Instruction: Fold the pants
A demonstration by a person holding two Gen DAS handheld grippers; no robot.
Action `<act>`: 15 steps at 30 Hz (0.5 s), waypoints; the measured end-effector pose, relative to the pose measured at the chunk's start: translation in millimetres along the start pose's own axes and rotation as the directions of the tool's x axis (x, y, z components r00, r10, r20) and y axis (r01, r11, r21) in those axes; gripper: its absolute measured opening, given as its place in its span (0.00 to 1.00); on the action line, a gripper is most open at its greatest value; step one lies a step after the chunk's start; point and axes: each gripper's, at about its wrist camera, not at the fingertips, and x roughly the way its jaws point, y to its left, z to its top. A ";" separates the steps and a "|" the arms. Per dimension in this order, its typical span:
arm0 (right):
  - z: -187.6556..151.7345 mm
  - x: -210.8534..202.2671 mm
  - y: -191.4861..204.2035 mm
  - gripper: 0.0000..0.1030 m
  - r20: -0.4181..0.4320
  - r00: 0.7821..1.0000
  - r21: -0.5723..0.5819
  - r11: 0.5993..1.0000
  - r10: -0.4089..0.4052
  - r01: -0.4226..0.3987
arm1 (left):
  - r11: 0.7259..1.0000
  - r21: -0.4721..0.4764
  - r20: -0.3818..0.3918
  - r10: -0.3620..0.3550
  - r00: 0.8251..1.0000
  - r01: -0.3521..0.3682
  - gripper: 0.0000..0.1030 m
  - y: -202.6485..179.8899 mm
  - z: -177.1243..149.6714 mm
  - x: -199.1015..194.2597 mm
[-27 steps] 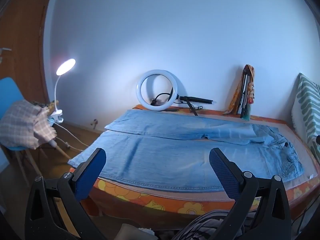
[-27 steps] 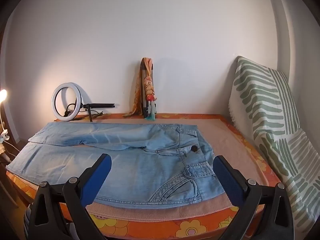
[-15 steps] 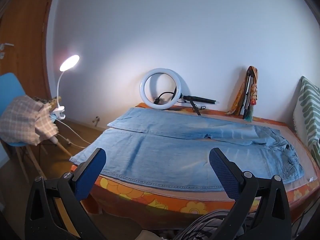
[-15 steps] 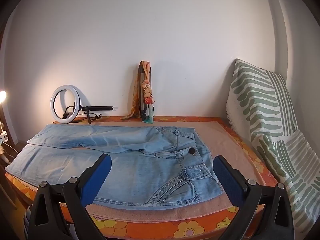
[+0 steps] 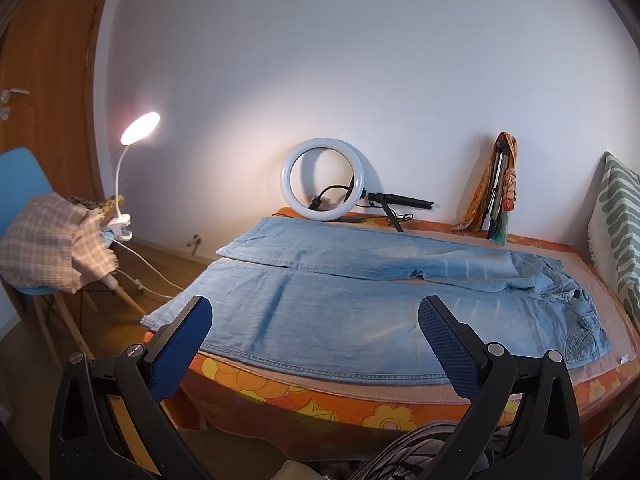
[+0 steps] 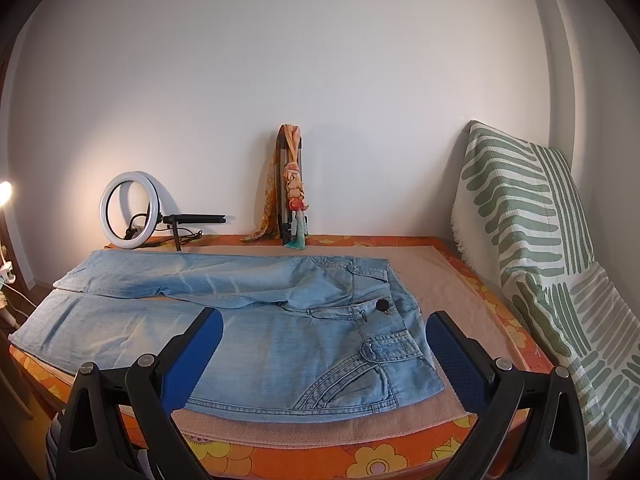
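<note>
Light blue denim pants (image 5: 360, 296) (image 6: 256, 320) lie spread flat across the bed, legs side by side toward the left, waistband with a dark button (image 6: 383, 305) toward the right. My left gripper (image 5: 316, 312) hangs open in front of the bed's near edge, level with the legs, nothing between its blue pads. My right gripper (image 6: 324, 328) is open too, above the near edge by the waist and pocket end, touching nothing.
The bed (image 5: 360, 404) has an orange flowered cover. A ring light (image 5: 322, 180) and a scarf-wrapped stand (image 6: 294, 192) rest at the wall. A green striped cushion (image 6: 532, 216) leans at the right. A blue chair (image 5: 24, 184) with checked cloth and a clip lamp (image 5: 140, 128) stand left.
Both views have drifted slightly: the bed and pants sit a little lower and farther in frame, and the left view shows more of the door. Both grippers stayed open.
</note>
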 end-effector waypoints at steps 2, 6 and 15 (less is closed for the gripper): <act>-0.3 0.0 0.9 1.00 0.000 1.000 -0.003 1.000 0.000 0.000 | 1.000 0.000 0.000 0.003 1.000 -0.003 1.00 -0.4 0.2 0.1; -1.2 0.0 1.0 1.00 0.003 1.000 -0.002 1.000 0.000 0.000 | 1.000 -0.001 0.004 0.004 1.000 -0.004 1.00 -0.2 -0.8 -0.9; 0.4 0.0 1.1 1.00 0.009 1.000 0.001 1.000 0.000 0.000 | 1.000 -0.003 0.006 0.002 1.000 -0.002 1.00 2.4 -0.9 -0.6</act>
